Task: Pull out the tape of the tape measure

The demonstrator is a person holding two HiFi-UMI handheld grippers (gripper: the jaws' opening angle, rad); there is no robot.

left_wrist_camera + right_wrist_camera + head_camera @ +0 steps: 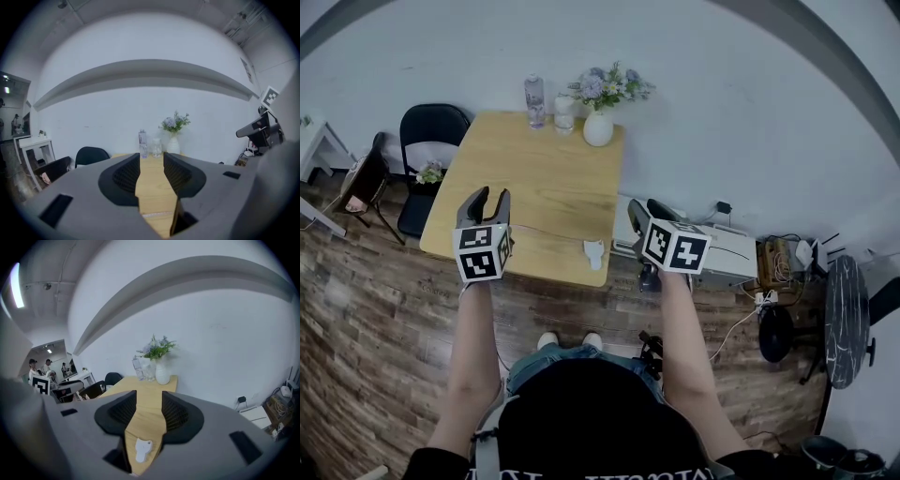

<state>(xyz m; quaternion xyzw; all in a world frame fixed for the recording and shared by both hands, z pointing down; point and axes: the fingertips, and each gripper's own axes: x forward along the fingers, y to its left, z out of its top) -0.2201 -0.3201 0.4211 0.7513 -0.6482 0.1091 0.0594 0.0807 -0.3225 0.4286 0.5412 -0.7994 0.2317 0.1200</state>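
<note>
A white tape measure point(593, 253) lies near the front edge of the wooden table point(553, 169). A thin length of tape point(548, 233) runs out of it leftward across the tabletop. My left gripper point(487, 197) hangs above the table's front left part, jaws apart, nothing between them. My right gripper point(647, 212) is off the table's right front corner, also open and empty. In the right gripper view the tape measure point(142, 449) shows on the table below the gap between the jaws point(149, 397). In the left gripper view the tape point(157, 214) shows as a pale strip under the jaws point(151, 157).
A water bottle point(533, 98), a glass point(563, 111) and a white vase of flowers point(598, 127) stand at the table's far edge. A black chair point(431, 131) is at the left. White equipment and cables point(731, 253) sit on the floor to the right.
</note>
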